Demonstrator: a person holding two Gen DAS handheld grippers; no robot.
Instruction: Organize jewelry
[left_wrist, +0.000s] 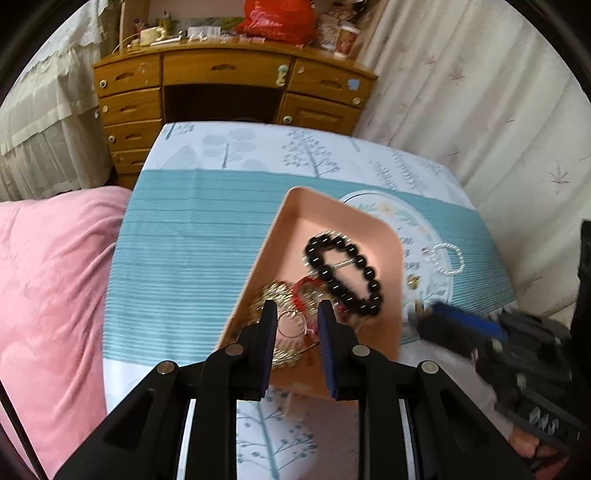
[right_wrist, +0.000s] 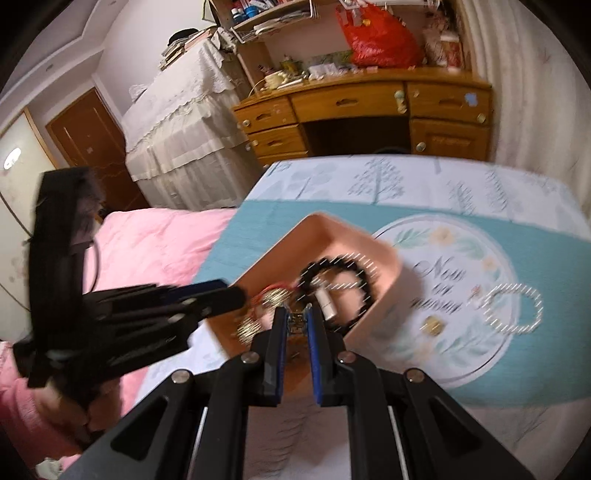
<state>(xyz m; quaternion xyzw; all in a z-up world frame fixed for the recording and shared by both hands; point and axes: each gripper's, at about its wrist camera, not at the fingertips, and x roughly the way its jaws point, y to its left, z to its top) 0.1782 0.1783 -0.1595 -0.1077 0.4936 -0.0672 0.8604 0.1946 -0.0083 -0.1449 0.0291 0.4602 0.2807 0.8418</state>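
Right gripper (right_wrist: 295, 317) hangs just above the near end of the pink tray (right_wrist: 332, 229), its jaws drawn close with something small and dark between the tips; through the motion blur I would guess it is a jewelry piece in its grasp, but I cannot tell for sure. Left gripper (left_wrist: 297, 312) hovers over the same near end, jaws apart and empty, with a thin silver ring (left_wrist: 291, 325) lying in the tray below the gap.

Inside the tray, the black bead bracelet (left_wrist: 343, 273) lies beyond both grippers, its long axis running from far-left to near-right, with gold pieces (left_wrist: 273, 295) and a red cord (left_wrist: 306, 288) heaped on its near-left side.

Outside the tray, on the bench (left_wrist: 192, 236), a silver chain bracelet (right_wrist: 515, 308) and a small gold piece (right_wrist: 433, 325) lie to the right, well apart from the tray wall. The right gripper is the nearer one to those.

Open cloth lies to the left and far side; a pink bed (left_wrist: 51, 280) borders the bench's left edge. With both grippers crowding one corner of the tray, they risk knocking each other.
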